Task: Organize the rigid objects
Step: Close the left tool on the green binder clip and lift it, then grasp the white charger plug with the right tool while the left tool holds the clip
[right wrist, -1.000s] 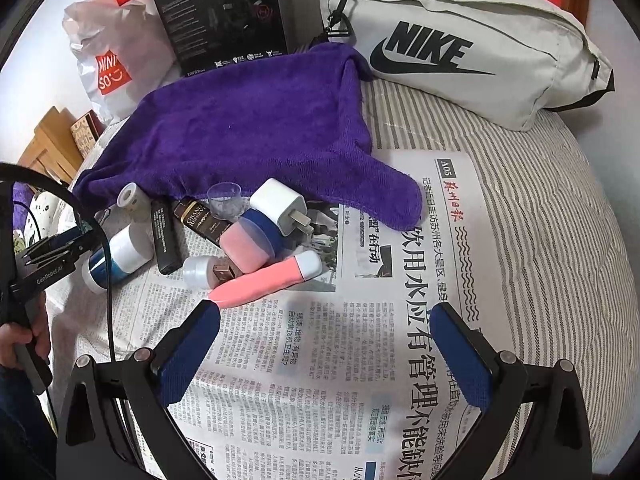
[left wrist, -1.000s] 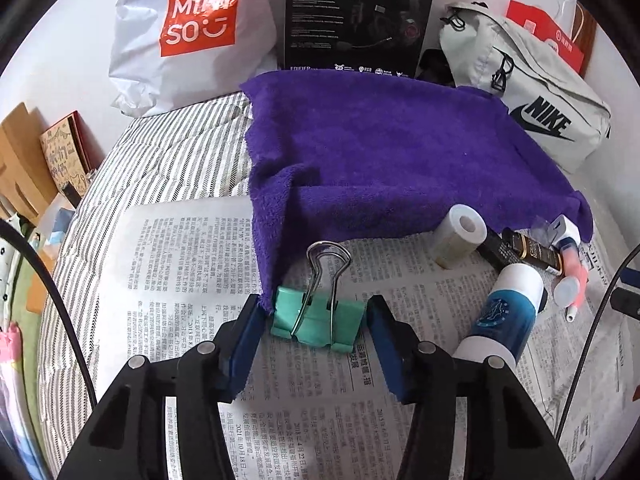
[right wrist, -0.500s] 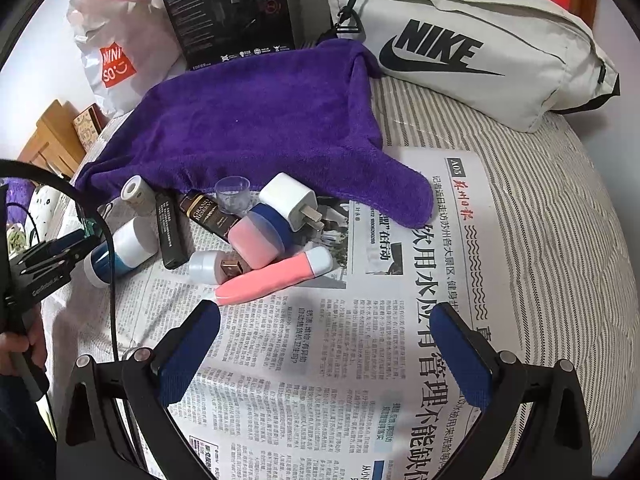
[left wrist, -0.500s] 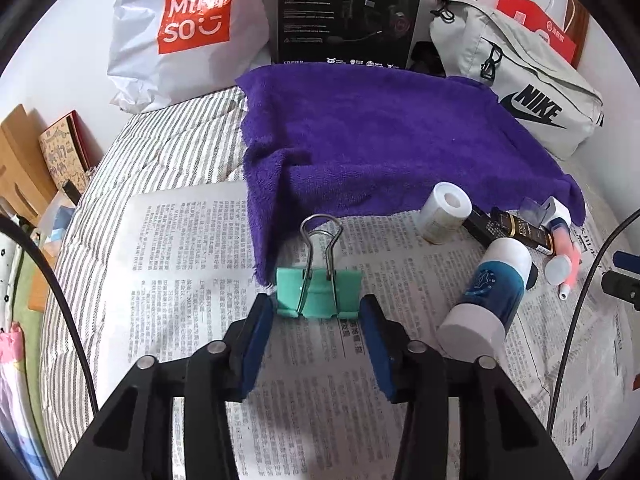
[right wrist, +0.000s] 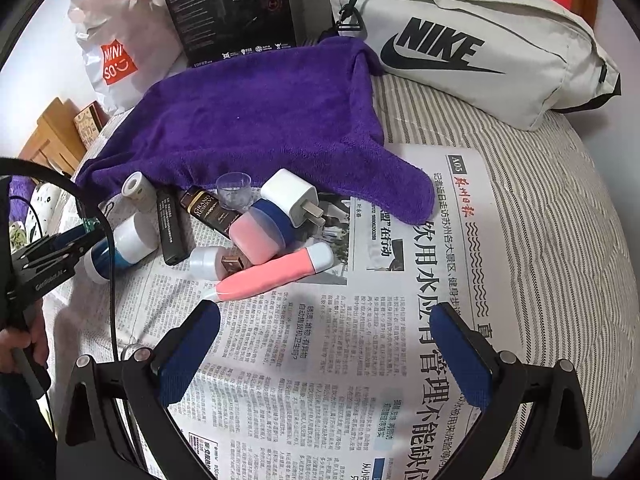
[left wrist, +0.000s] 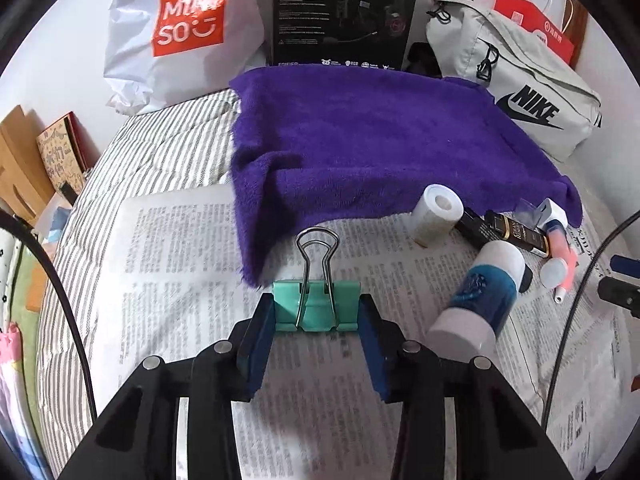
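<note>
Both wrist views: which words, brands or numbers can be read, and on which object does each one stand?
"MINI SO": white plastic bag.
"NIKE": grey bag.
"A05": newspaper; its large headlines are Chinese characters, the small print is too blurred to read.
"GRAND RESERVE", only roughly legible: dark brown bottle.
"EDIFIER", faint: black box; the rest of its print is too small.
Red bag: print unreadable.

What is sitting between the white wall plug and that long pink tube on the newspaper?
A pink jar with a blue lid lies on its side between the white wall plug and long pink tube, per the right wrist view.
</note>
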{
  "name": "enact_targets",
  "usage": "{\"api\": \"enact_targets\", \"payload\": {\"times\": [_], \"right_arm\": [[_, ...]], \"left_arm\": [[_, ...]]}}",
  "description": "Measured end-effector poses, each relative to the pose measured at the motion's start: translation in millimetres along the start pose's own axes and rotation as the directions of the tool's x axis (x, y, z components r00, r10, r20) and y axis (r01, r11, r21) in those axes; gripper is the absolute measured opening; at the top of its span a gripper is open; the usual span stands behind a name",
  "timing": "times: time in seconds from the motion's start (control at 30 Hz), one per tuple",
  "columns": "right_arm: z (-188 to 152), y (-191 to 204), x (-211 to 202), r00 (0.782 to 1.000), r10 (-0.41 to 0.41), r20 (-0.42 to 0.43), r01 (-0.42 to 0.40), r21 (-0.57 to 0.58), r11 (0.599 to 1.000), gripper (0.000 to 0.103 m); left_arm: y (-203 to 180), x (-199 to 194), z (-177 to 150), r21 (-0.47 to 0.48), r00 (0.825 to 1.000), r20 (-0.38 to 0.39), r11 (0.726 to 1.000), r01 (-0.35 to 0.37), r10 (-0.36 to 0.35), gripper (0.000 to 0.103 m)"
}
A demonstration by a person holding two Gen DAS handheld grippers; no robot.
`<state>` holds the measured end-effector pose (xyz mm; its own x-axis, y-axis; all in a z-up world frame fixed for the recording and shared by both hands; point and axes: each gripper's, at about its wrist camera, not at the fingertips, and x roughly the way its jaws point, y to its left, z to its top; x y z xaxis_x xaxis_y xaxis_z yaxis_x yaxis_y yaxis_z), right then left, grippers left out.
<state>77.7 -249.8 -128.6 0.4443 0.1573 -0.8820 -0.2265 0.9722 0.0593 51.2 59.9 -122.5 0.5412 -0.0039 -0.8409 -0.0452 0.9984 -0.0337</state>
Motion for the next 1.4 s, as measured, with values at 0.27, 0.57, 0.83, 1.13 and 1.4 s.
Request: {"api": "enact_targets", "payload": {"times": [0.27, 0.57, 0.83, 1.13, 1.4], "right_arm": [[-2, -5, -2, 1.000, -0.006, 0.005, 0.006, 0.007, 1.000, 0.103], [-4, -14, -3, 1.000, 0.015, 0.022, -0.016, 0.027, 1.000, 0.103], [2, -1, 10, 0.998, 0.032, 0.051, -0.031, -0.016, 0.999, 0.103], [44, -1, 22, 0.992, 0.054, 0.117, -0.055, 0.005, 0.998, 0.077], [51, 7, 33, 0.995, 0.019, 0.095, -0.012, -0.074, 0.997, 0.061]], "left_arm": [[-2, -1, -4, 0.021, 0.999, -0.010, 0.999, -0.037, 0.037, 0.049], [1, 5, 2, -0.008, 0.999, 0.003, 0.999, -0.037, 0.037, 0.039], [0, 5, 1, 0.005, 0.999, -0.005, 0.999, -0.041, 0.041, 0.039], [-1, 4, 1, 0.003, 0.999, -0.007, 0.999, -0.040, 0.041, 0.039], [1, 3, 0, 0.012, 1.000, -0.006, 1.000, -0.026, 0.026, 0.039]]}}
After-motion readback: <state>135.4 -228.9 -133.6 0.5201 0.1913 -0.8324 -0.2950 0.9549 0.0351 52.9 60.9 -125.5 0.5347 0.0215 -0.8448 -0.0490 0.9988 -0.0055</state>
